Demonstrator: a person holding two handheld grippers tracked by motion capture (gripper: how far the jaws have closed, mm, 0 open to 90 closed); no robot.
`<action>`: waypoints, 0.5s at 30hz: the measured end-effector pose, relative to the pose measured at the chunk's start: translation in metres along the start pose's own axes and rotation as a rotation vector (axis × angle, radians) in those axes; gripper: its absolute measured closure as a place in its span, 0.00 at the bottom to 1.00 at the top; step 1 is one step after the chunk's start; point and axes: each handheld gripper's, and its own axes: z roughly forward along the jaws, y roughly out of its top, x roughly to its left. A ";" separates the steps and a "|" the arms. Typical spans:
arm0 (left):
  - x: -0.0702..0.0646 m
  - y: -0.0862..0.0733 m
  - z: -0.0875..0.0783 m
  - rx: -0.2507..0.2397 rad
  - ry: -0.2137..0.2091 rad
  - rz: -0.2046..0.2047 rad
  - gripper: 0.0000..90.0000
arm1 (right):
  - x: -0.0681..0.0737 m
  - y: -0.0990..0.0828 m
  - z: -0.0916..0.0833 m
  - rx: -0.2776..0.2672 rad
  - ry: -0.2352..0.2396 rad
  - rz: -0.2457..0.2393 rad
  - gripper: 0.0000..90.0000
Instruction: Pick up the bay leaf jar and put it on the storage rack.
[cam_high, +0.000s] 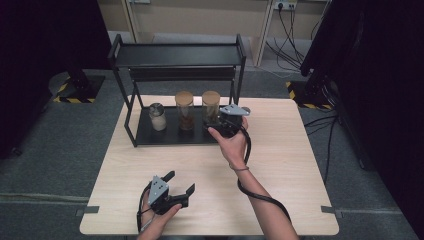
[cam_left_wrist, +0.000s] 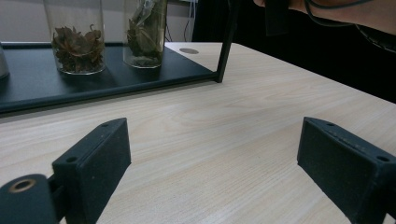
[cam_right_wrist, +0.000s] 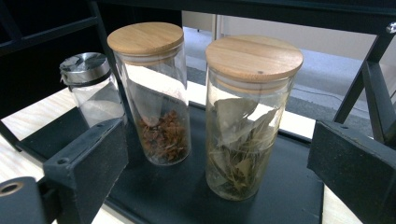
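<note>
Two grippers are out, and I have grabbed nothing yet. My left gripper (cam_high: 177, 184) rests low on the table (cam_high: 290, 165), jaws spread wide. My right gripper (cam_right_wrist: 219, 154) has its jaws spread too, with the leaf jar (cam_right_wrist: 247, 116) standing just ahead between them on the black rack (cam_right_wrist: 289, 196). Closing and lifting are left.

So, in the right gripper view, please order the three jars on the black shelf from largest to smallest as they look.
1. Bay leaf jar, though it stands nearest the camera.
2. Brown spice jar, similar in build, so possibly equal.
3. Metal-lidded shaker, clearly smallest.
</note>
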 end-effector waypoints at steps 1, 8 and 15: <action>0.000 0.000 0.000 0.000 0.000 0.000 0.10 | 0.000 -0.001 -0.001 0.000 0.002 -0.001 0.06; 0.000 0.000 0.000 0.001 0.000 0.001 0.10 | 0.000 -0.004 -0.006 -0.001 0.008 -0.003 0.06; 0.000 0.000 0.000 0.000 0.000 -0.001 0.10 | 0.000 -0.006 -0.010 -0.002 0.015 -0.005 0.06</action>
